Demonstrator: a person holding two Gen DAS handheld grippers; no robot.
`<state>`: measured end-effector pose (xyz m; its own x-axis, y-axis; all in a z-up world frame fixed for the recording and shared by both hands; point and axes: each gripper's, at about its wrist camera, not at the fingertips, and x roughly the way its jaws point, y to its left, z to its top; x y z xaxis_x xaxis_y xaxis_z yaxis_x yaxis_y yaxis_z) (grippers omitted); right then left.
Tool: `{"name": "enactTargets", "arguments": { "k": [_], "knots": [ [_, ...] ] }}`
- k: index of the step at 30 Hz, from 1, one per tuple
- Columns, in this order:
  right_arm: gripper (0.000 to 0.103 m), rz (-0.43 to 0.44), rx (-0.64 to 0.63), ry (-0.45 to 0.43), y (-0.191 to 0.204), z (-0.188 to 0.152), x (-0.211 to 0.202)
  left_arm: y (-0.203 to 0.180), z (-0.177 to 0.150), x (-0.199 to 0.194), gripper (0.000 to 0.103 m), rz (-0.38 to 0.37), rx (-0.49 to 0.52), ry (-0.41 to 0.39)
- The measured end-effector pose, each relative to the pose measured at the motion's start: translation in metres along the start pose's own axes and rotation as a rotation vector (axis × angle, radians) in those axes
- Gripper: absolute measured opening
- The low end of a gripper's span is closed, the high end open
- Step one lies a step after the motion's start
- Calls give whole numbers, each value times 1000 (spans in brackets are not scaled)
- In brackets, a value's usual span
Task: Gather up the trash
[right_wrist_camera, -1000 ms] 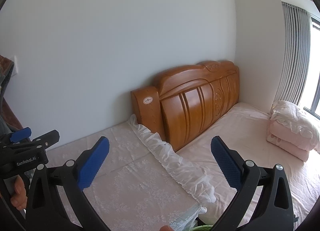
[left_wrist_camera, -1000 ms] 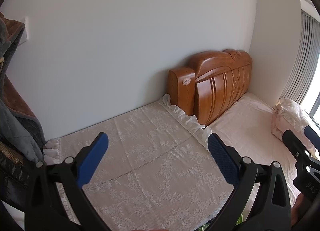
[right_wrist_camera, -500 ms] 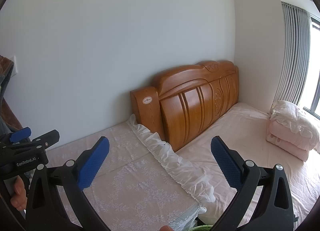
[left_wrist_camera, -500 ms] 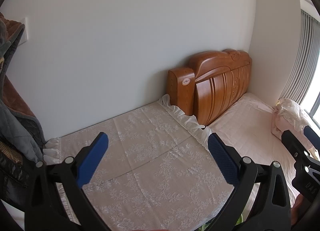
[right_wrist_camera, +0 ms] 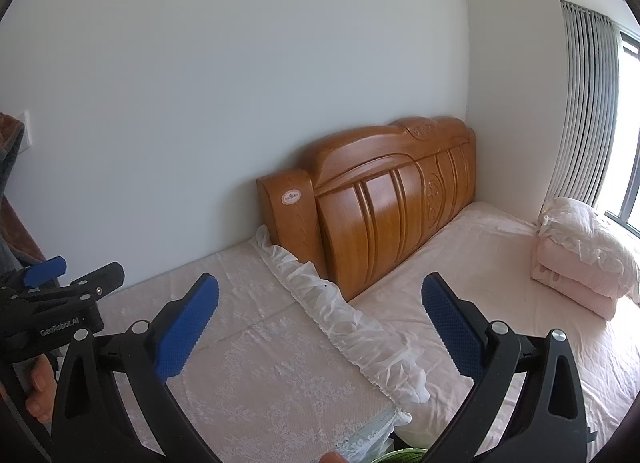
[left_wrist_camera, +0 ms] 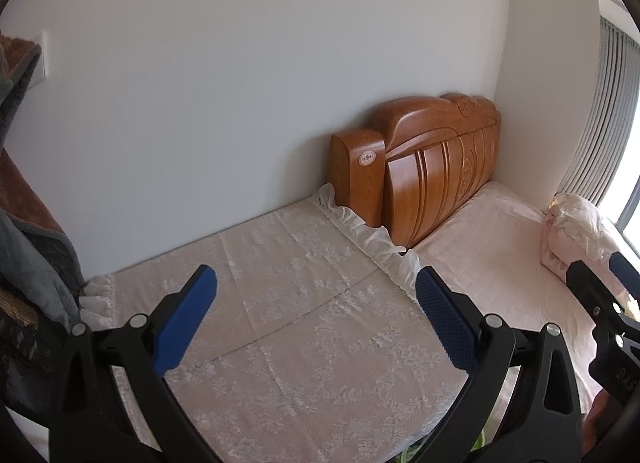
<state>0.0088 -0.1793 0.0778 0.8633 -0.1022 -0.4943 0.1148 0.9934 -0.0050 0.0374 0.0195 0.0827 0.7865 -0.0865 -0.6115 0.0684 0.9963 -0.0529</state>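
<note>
Both the left gripper (left_wrist_camera: 316, 319) and right gripper (right_wrist_camera: 320, 323) gape empty above the lace-covered table (left_wrist_camera: 304, 323).

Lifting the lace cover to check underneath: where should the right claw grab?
Pinch the frilled edge near its front corner, coming from the bed side: the frill stands loose off the flat cover, so the open right claw can straddle it.

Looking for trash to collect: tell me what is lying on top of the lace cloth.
Nothing lies on the lace cloth where it shows; both claws, left and right, hang open and empty. The claw frames cover its near edge, so anything there cannot be seen.
</note>
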Motion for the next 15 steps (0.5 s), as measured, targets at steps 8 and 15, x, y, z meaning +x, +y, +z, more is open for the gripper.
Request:
{"name": "enactTargets", "arguments": {
  "k": [8,15],
  "knots": [
    [101,0,-2,9,-2,-2,1,5,0,4,95,-8,-22,1],
    [101,-1,0,14,-2,-4,2,1,-1,6,95,-11,-7,13]
  ]
}}
